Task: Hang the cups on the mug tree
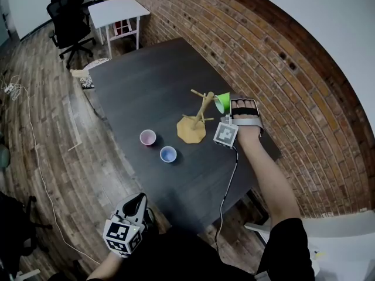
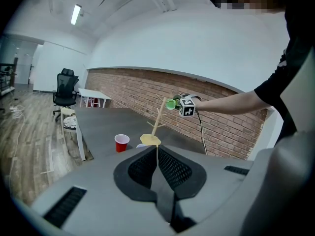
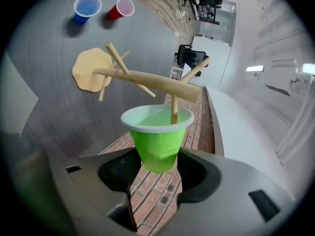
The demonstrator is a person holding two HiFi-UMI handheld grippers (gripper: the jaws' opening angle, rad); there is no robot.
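Brick-walled room, dark table (image 1: 146, 86); right tongs (image 3: 158, 157) grip green cup (image 3: 158, 136) near its base, mug tree (image 3: 147, 80) peg (image 3: 173, 109) inside the rim; seat cup deeper along peg before releasing; left tongs (image 2: 157, 154) closed, empty.

Left gripper (image 2: 157, 150) jaws together; red cup (image 2: 121, 142) near mug tree (image 2: 150, 140)

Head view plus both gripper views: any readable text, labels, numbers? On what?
No readable text in any view.
The marker cubes: black-and-white square patterns only, no letters or digits.
The green cup, red cup, blue cup: plain, no print.
The mug tree: bare wood, no label.
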